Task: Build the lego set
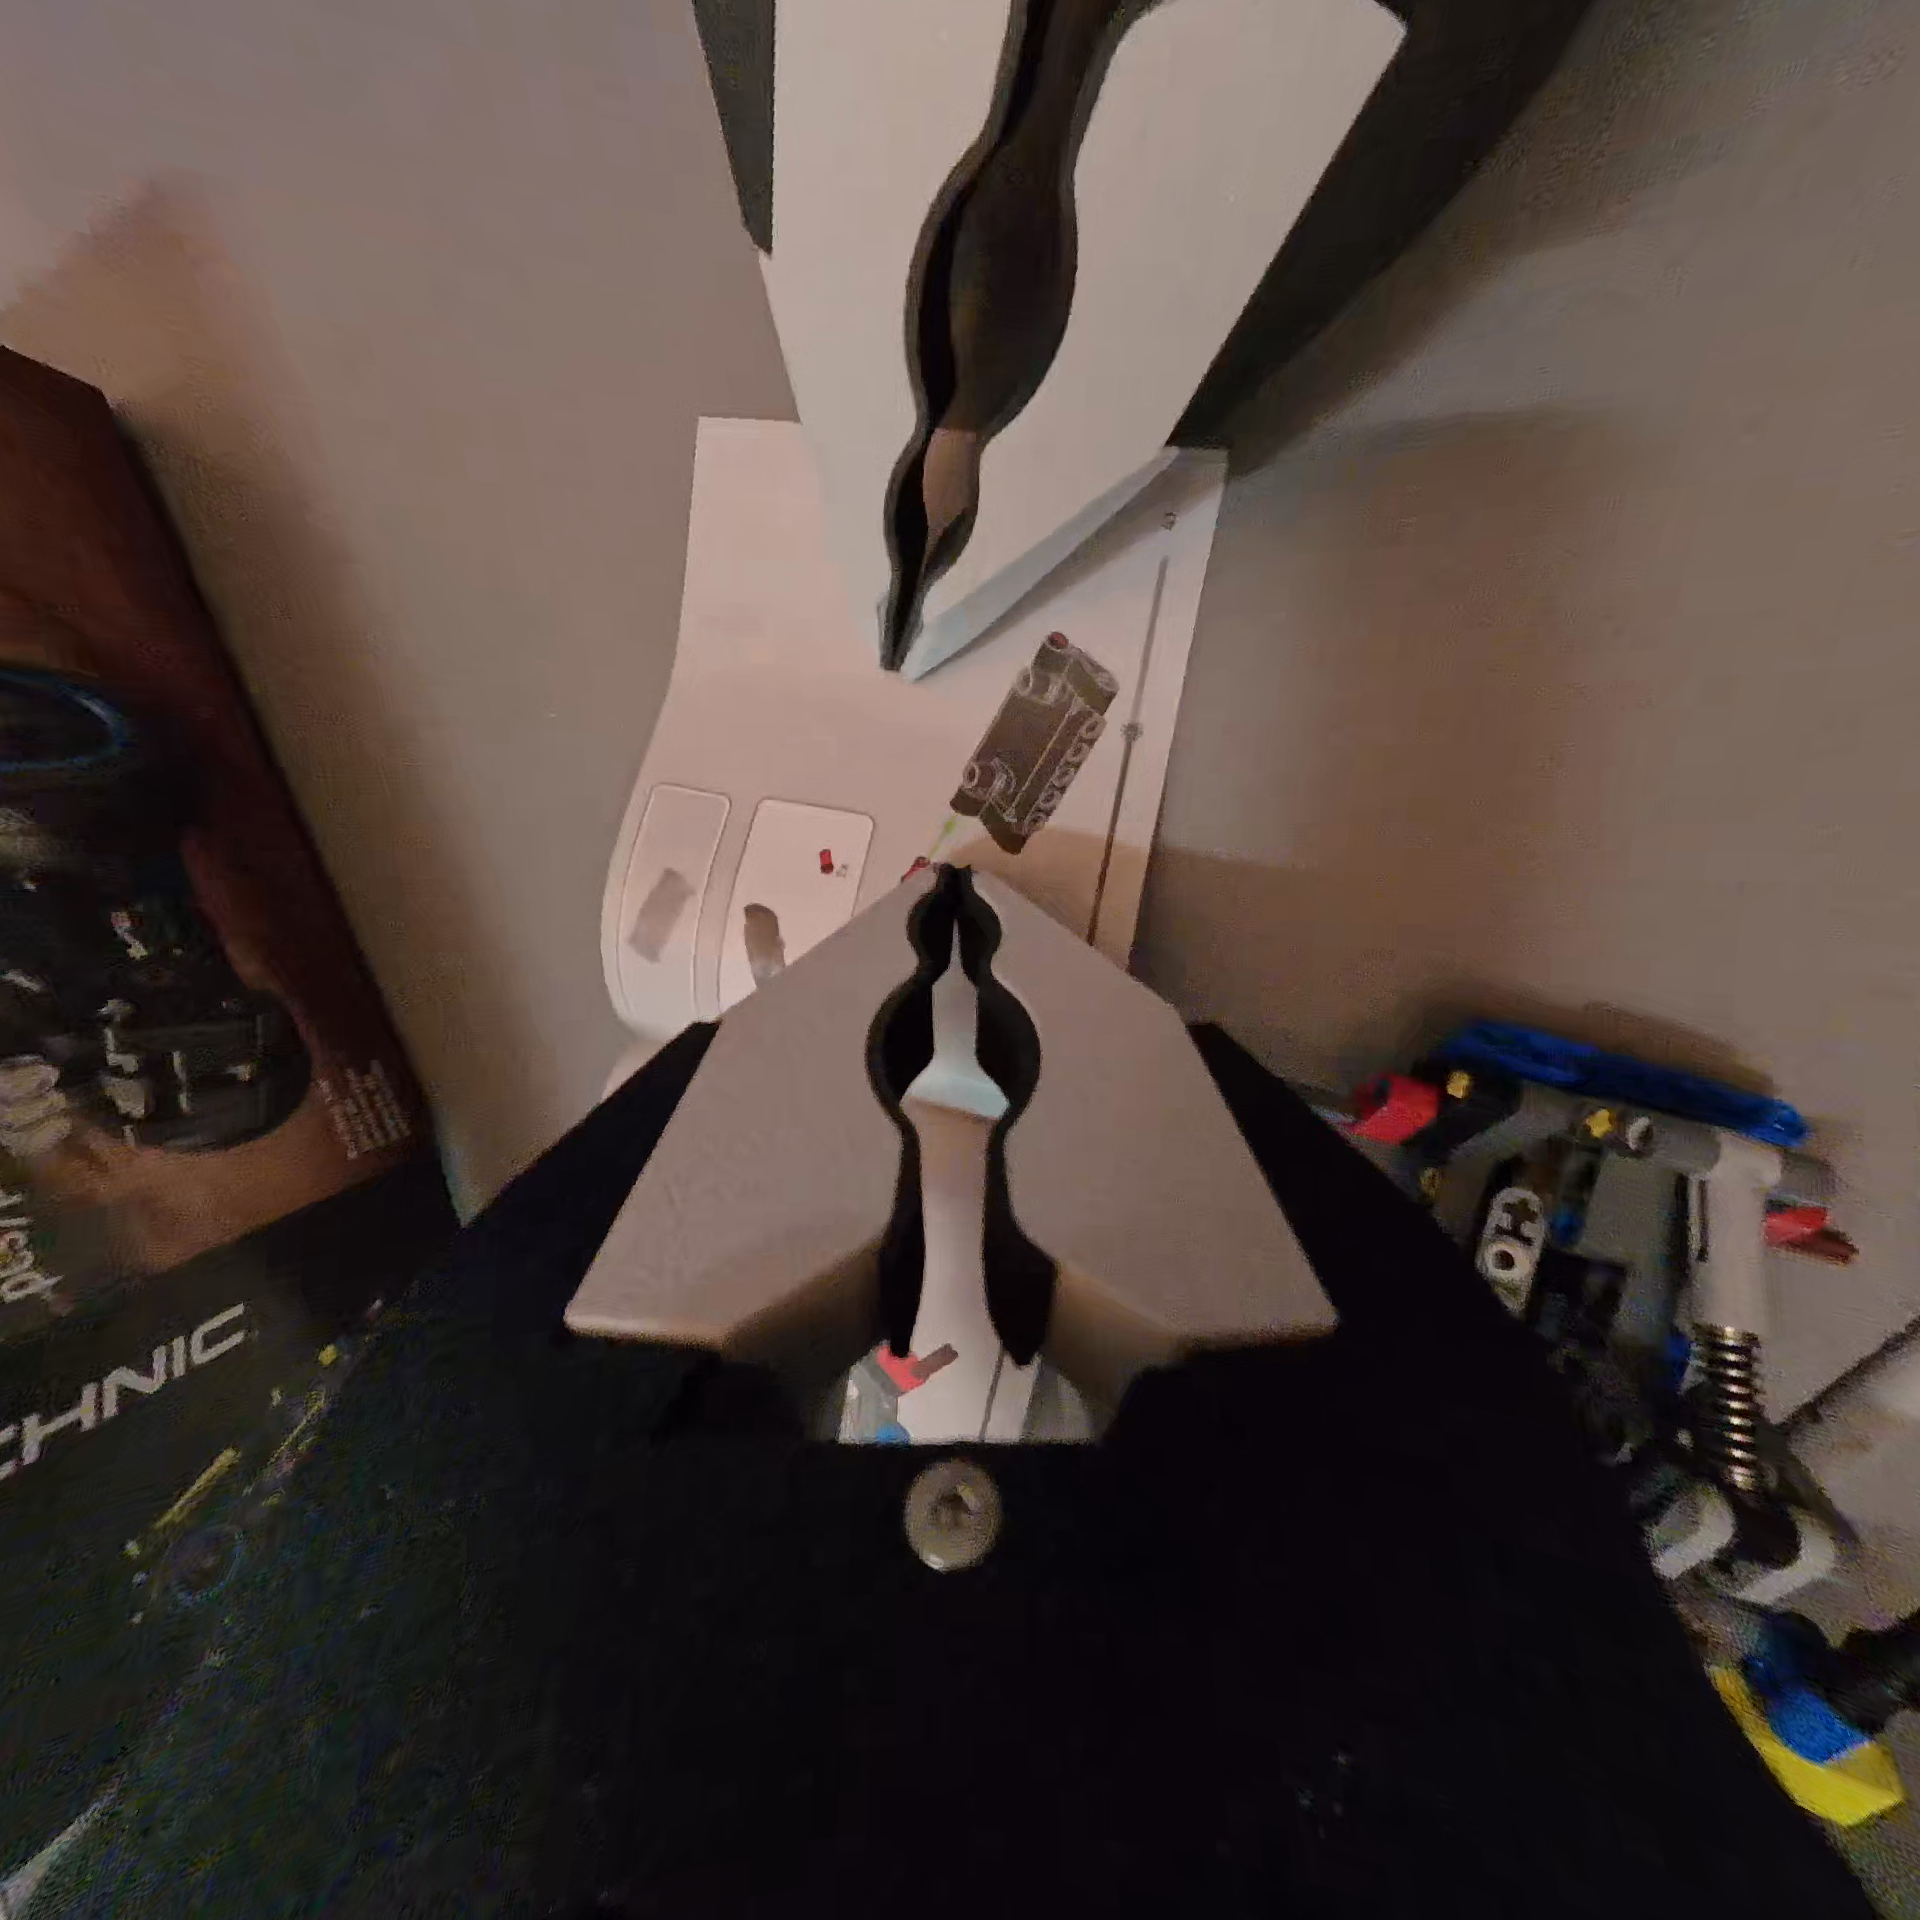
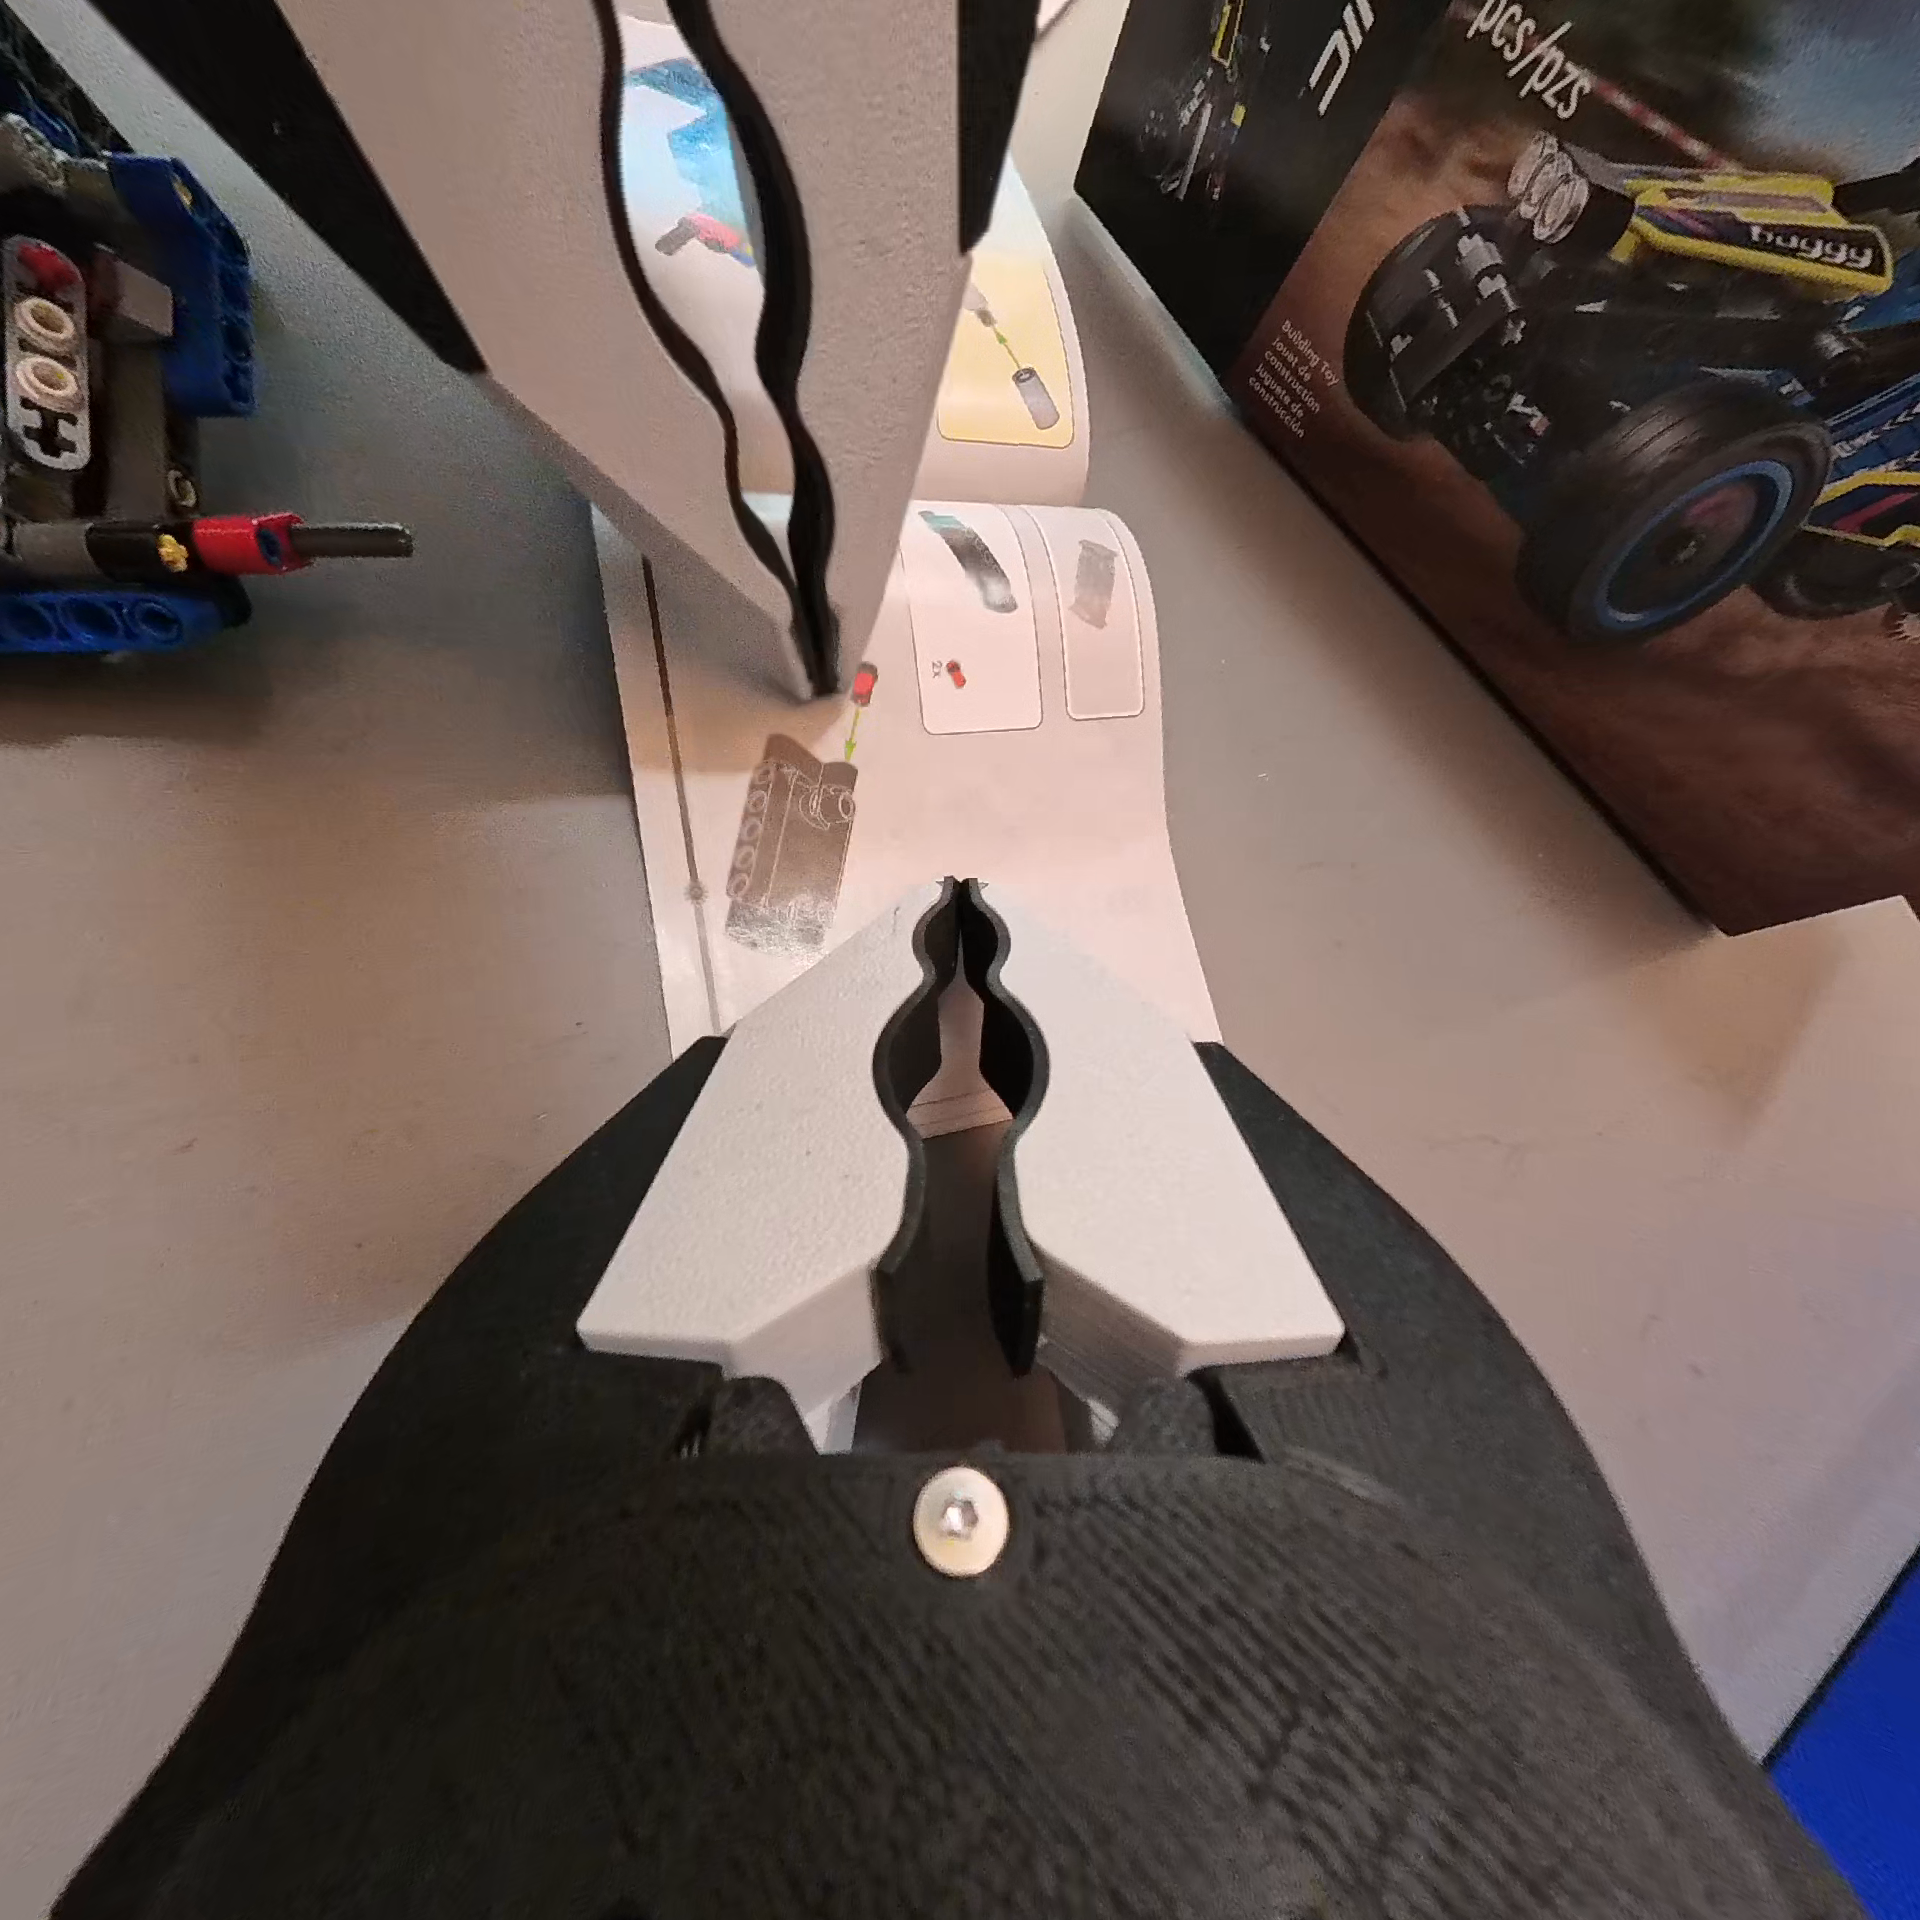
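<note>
**Two closed grippers meet over an open instruction booklet**

The left gripper (image 1: 948,878) sits at the centre of its own view, its wavy black pads pressed together with nothing between them, the tips over the white printed instruction booklet (image 1: 790,727) lying open on the pale grey table (image 1: 1507,727). The right gripper (image 2: 961,885), at the centre of its view, likewise has its pads closed on nothing, above the same booklet's near page. Each gripper appears in the upper part of the other's view, tips down near the page. A partly built blue, grey and black toy brick model (image 2: 104,416) stands at the upper left of the right view. A dark printed cardboard box showing a buggy (image 2: 1558,416) fills its upper right.
</note>
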`<state>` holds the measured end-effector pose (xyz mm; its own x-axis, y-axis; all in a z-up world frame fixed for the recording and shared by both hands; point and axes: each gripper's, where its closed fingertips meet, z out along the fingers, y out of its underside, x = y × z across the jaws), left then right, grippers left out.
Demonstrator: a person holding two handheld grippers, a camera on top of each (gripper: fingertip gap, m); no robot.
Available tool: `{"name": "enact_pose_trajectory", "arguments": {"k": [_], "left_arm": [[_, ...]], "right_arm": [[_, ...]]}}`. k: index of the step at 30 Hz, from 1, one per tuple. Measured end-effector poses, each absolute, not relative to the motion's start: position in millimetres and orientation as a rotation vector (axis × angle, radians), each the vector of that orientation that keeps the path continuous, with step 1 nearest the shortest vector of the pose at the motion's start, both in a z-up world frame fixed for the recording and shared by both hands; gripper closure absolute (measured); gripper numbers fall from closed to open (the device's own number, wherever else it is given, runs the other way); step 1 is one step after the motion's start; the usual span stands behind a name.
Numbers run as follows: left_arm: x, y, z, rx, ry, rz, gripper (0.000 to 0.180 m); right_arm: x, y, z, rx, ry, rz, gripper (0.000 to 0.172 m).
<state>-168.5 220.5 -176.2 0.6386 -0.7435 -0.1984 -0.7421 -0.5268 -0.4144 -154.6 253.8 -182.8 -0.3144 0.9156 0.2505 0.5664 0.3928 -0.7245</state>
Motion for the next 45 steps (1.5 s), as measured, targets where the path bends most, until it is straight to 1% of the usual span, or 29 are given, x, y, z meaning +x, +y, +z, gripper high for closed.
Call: {"name": "enact_pose_trajectory", "arguments": {"k": [2,5,7,8,10,14,15,23,26,29,31,33,35,39,42,43,45], "left_arm": [[-169,226,-172,-2.370,1.127,0.022,0.180],[-145,211,-168,-2.336,1.198,-0.189,0.180],[-137,200,-173,-2.341,1.291,-0.229,0.146],[-142,200,-179,-2.359,1.325,-0.159,0.148],[-147,203,-184,-2.344,1.373,-0.054,0.159],[-142,205,-180,-2.323,1.360,-0.086,0.173],[-143,206,-179,-2.322,1.352,-0.078,0.180],[-156,215,-175,-2.345,1.235,-0.021,0.180],[-157,216,-173,-2.358,1.166,-0.064,0.180],[-157,215,-166,-2.342,1.089,-0.135,0.180],[-159,215,-163,-2.336,1.054,-0.157,0.180],[-162,217,-159,-2.321,1.014,-0.160,0.180],[-162,218,-154,-2.294,0.979,-0.177,0.180],[-163,218,-150,-2.269,0.940,-0.207,0.180],[-162,215,-152,-2.255,0.977,-0.188,0.180],[-163,217,-152,-2.242,0.987,-0.153,0.180],[-165,221,-150,-2.212,1.007,-0.064,0.180]], "right_arm": [[-155,254,-183,-1.260,-2.006,0.690,0.172],[-155,254,-183,-1.263,-2.006,0.695,0.172],[-155,254,-183,-1.265,-2.006,0.699,0.172],[-155,253,-183,-1.265,-2.006,0.699,0.172],[-155,254,-183,-1.265,-2.006,0.698,0.172],[-155,254,-183,-1.267,-2.005,0.699,0.172],[-155,254,-183,-1.267,-2.005,0.699,0.172],[-155,254,-182,-1.269,-2.004,0.706,0.172],[-151,260,-180,-1.237,-1.987,0.678,0.172],[-137,286,-162,-1.228,-1.845,0.607,0.172],[-126,282,-145,-1.208,-1.778,0.748,0.172],[-118,275,-134,-1.166,-1.754,0.846,0.155],[-116,277,-136,-1.141,-1.757,0.791,0.142],[-127,274,-142,-1.071,-1.797,0.684,0.142],[-137,277,-141,-0.977,-1.786,0.544,0.133],[-138,284,-146,-1.038,-1.776,0.509,0.134],[-136,299,-155,-1.244,-1.716,0.485,0.143]]}}
